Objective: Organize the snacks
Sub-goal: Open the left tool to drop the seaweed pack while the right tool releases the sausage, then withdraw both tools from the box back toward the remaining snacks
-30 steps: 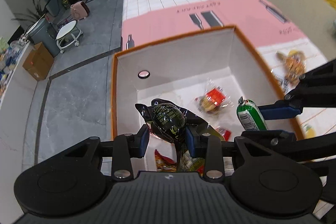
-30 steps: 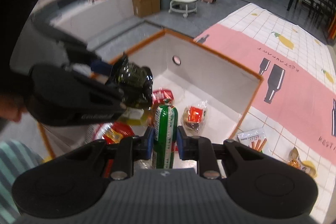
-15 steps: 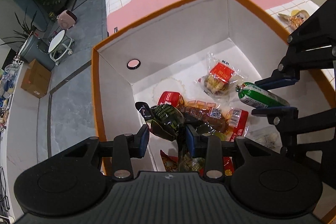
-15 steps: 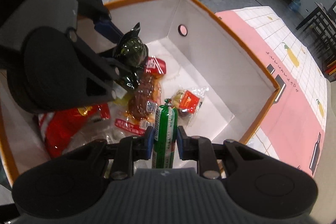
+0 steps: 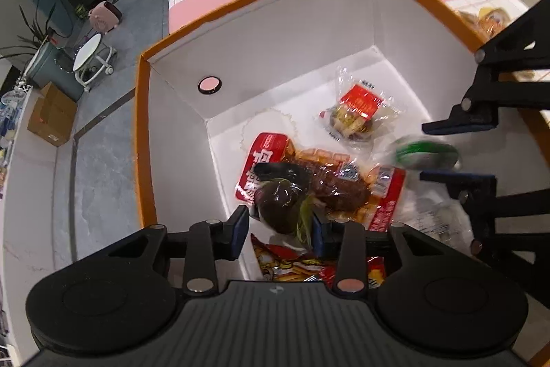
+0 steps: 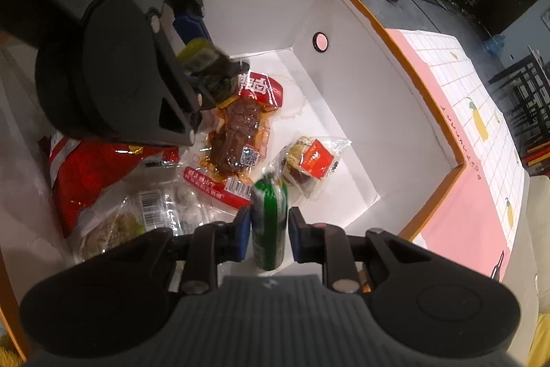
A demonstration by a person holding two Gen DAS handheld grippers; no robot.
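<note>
Left wrist: red meat pack (image 5: 319, 184) under dark pouch (image 5: 280, 207), box wall (image 5: 178, 140) beside.

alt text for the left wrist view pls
The left gripper is opening over a white, orange-rimmed box, a dark green snack packet between its fingers. Snack packs lie below; the right gripper holds a green tube.

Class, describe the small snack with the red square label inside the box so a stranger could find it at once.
Start at the orange-rimmed white box. On its bare floor, away from the heap of packets, a clear-wrapped snack lies alone beside the long brown meat packet. Only it is small and roundish, under a red square label.
</note>
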